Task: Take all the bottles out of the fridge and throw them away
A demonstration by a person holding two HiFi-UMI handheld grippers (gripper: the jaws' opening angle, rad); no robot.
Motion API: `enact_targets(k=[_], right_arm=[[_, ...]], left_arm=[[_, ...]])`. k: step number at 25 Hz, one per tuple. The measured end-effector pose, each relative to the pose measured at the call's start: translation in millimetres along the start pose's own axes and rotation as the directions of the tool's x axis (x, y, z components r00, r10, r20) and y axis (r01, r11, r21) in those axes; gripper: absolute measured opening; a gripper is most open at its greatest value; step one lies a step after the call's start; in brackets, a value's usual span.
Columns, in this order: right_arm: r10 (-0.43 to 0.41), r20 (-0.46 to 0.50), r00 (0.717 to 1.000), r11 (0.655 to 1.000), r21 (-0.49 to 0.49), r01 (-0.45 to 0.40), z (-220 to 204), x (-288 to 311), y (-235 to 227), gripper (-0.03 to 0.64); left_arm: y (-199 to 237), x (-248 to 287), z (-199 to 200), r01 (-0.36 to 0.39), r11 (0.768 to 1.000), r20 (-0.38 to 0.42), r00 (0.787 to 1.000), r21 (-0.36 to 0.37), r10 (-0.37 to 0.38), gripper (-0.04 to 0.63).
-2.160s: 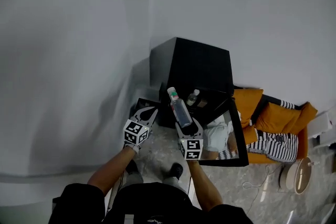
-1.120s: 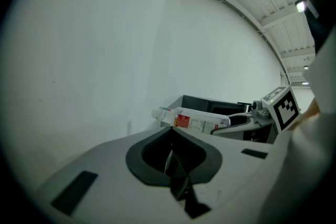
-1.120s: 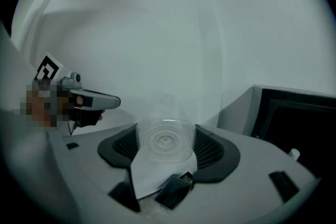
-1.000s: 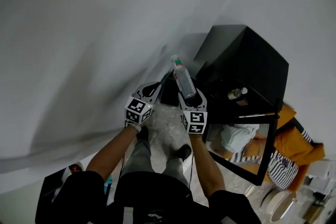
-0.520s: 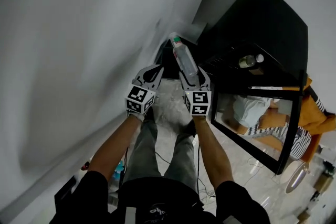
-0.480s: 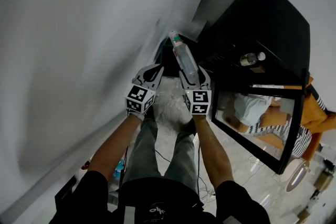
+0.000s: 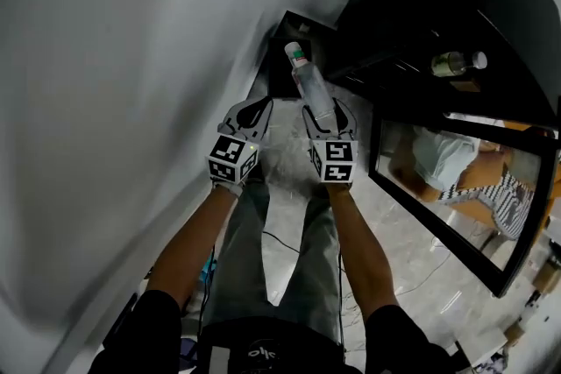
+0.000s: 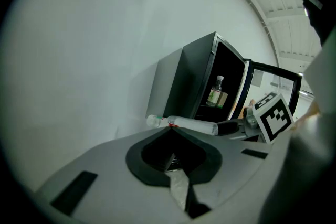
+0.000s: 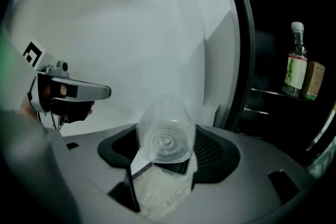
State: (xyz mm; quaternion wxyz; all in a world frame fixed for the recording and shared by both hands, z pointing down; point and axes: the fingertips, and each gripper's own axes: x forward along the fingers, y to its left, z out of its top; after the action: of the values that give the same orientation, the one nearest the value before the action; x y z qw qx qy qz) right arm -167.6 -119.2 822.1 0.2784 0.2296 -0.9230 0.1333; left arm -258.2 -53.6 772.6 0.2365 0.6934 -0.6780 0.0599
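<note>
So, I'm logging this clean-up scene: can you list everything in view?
fridge: one, black, at right, door open
shelf bottle: one, clear, green label, upright inside the fridge
box: one, brown, beside the shelf bottle
bin: one, dark, on the floor by the wall
held bottle: one, clear, white cap, in the right gripper
left gripper: one, grey, shut, empty
right gripper: one, grey, shut on the held bottle

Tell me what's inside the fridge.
One bottle with a green label stands upright inside the fridge, beside a small brown box. The rest of the interior is too dark to check.
</note>
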Motion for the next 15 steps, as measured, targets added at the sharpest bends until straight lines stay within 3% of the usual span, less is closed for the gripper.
enact_targets(k=[6, 15], right_arm=[[-0.017, -0.095, 0.995, 0.999, 0.047, 0.022, -64.5, 6.3, 1.4, 0.308], [-0.032, -0.139, 0.990, 0.998, 0.057, 0.040, -92.4, 59.2, -12.3, 0.308]], left_arm=[[2.8, -4.9, -42.9, 0.008, 1.000, -0.043, 0.999, -0.021, -0.009, 0.006], [27.7, 30.0, -54.2, 0.028, 0.999, -0.048, 0.998, -0.022, -0.029, 0.006]])
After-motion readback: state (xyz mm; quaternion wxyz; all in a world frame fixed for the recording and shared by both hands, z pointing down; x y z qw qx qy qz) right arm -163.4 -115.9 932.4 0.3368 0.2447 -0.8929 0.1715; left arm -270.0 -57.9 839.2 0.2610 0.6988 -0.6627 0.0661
